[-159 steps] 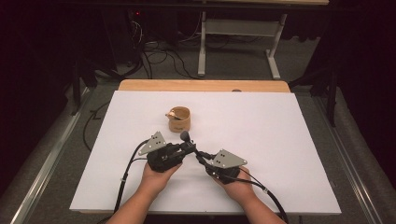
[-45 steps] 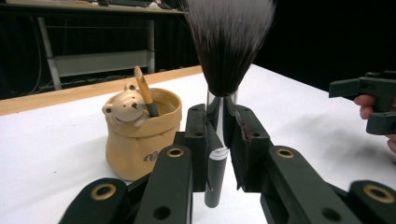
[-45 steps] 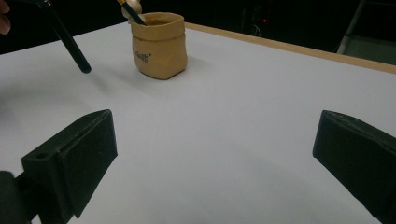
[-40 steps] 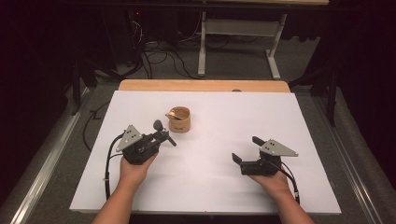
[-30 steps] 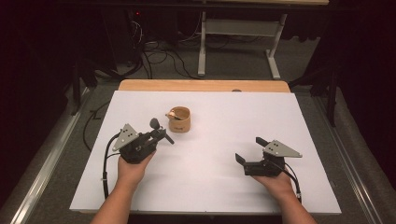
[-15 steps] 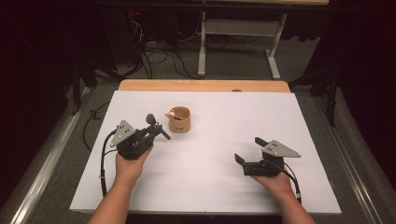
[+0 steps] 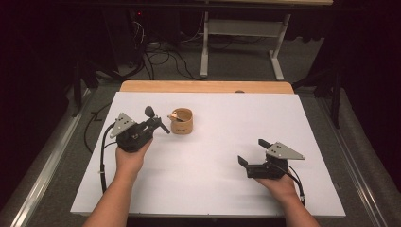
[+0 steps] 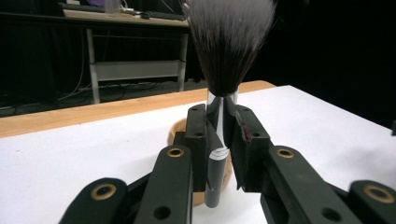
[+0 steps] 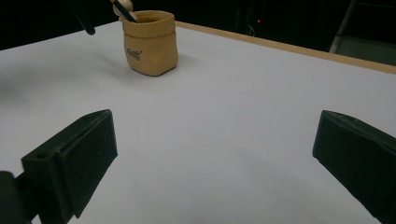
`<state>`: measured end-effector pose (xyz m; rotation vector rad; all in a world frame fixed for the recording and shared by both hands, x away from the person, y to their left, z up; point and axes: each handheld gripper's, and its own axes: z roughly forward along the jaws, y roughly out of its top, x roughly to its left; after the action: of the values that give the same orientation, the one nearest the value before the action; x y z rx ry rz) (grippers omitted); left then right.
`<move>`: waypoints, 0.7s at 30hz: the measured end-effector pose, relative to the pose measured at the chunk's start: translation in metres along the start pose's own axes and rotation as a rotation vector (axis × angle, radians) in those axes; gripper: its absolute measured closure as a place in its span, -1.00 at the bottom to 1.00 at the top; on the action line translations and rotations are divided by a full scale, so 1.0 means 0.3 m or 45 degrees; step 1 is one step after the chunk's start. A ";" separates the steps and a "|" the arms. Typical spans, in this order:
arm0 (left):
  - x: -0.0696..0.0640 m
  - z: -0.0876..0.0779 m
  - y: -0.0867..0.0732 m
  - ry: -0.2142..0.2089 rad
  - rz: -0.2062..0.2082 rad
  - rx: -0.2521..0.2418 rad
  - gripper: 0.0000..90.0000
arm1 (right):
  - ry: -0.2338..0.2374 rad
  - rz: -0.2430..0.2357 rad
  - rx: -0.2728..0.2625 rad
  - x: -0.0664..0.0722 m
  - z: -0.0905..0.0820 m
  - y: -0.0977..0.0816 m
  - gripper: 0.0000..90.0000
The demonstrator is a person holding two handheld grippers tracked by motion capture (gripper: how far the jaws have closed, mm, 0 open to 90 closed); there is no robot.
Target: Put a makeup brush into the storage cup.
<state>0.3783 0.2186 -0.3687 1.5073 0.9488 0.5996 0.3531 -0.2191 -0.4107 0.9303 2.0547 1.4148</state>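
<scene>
1. The left gripper (image 7: pixel 152 124), left of the middle of the white table (image 7: pixel 213 189), pinches a makeup brush (image 8: pixel 223 70) by its shiny metal collar, bristles up. The brush looks light, with a stiff, slippery handle and soft bristles, so the grip belongs on the collar or handle.
2. Just right of it stands a tan pot (image 7: pixel 181 121) with another brush (image 7: pixel 173 116) leaning inside. It looks soft-walled and light, likely to tip if nudged.
3. The right gripper (image 7: pixel 251 157), near and right, rests with its jaws spread wide and nothing between them.
</scene>
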 end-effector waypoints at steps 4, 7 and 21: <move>0.009 0.011 0.014 0.012 -0.001 -0.002 0.73 | 0.000 -0.002 -0.007 -0.001 0.000 0.001 -0.97; 0.011 0.015 0.036 0.015 0.001 -0.021 0.73 | 0.001 0.001 -0.005 -0.002 0.002 0.000 -0.97; 0.008 0.039 0.110 0.029 0.031 -0.057 0.73 | 0.004 0.006 -0.008 0.003 0.001 0.001 -0.96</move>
<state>0.3965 0.2150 -0.3388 1.4766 0.9298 0.6532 0.3529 -0.2180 -0.4105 0.9318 2.0504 1.4255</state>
